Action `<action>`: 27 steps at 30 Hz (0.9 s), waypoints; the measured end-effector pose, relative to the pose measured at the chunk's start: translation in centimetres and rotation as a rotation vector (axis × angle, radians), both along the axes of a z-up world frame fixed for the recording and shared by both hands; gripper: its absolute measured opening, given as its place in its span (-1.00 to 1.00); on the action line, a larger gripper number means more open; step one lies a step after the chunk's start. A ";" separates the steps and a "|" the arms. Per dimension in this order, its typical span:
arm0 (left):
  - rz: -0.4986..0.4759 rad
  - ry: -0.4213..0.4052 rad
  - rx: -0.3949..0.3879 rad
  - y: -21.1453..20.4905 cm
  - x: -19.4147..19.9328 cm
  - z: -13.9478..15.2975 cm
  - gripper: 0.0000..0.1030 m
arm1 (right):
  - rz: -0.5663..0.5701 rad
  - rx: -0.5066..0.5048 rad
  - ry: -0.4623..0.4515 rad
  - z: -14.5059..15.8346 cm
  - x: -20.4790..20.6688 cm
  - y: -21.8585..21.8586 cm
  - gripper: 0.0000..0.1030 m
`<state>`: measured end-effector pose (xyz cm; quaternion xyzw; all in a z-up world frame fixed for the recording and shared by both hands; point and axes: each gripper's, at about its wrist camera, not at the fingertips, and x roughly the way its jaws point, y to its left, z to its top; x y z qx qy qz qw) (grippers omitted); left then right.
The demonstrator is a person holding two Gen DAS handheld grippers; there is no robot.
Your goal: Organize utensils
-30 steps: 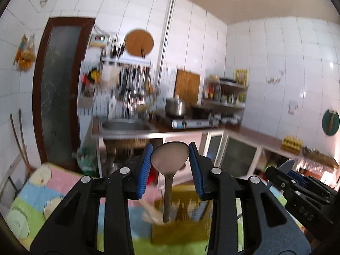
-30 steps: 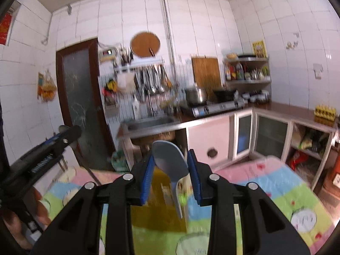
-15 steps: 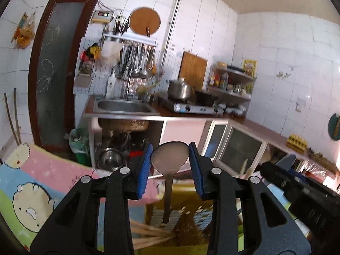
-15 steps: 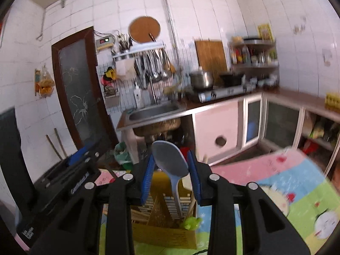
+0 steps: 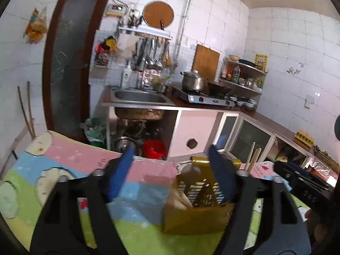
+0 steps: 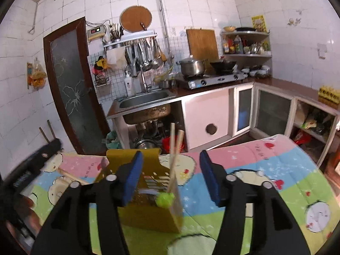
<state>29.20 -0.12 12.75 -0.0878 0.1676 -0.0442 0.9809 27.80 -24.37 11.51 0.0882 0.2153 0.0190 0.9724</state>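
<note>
A yellow slatted utensil holder [image 5: 197,212] stands on the colourful table mat; it also shows in the right wrist view [image 6: 148,201]. In the left wrist view a grey spoon [image 5: 189,173] stands in it beside wooden chopsticks [image 5: 252,157]. My left gripper [image 5: 172,165] is open and empty just above and before the holder. My right gripper [image 6: 170,170] is open and empty over the holder, where chopsticks [image 6: 173,146] and a green-tipped utensil [image 6: 164,199] stick up. The other gripper shows at the right edge [image 5: 306,187] and the left edge [image 6: 27,170].
The cartoon-print mat [image 6: 265,170] covers the table. Behind it are a steel sink [image 6: 146,99], a gas stove with a pot [image 6: 193,68], pink cabinets [image 6: 208,116] and a dark door [image 6: 70,80].
Both grippers opened and let go of their spoons, which now stand in the yellow holder. Both cameras tilted down toward the table.
</note>
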 end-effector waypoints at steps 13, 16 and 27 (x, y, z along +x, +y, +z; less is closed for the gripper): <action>0.056 -0.105 0.104 1.4 -15.9 -3.4 0.90 | -0.023 -0.035 -0.077 -3.4 -15.6 -0.1 0.90; 0.060 -0.087 0.100 1.5 -18.5 -5.5 0.90 | -0.029 -0.083 -0.084 -4.8 -18.0 0.8 0.91; 0.088 -0.061 0.184 1.5 -22.9 -11.7 0.90 | -0.039 -0.147 -0.090 -10.3 -22.4 2.6 0.91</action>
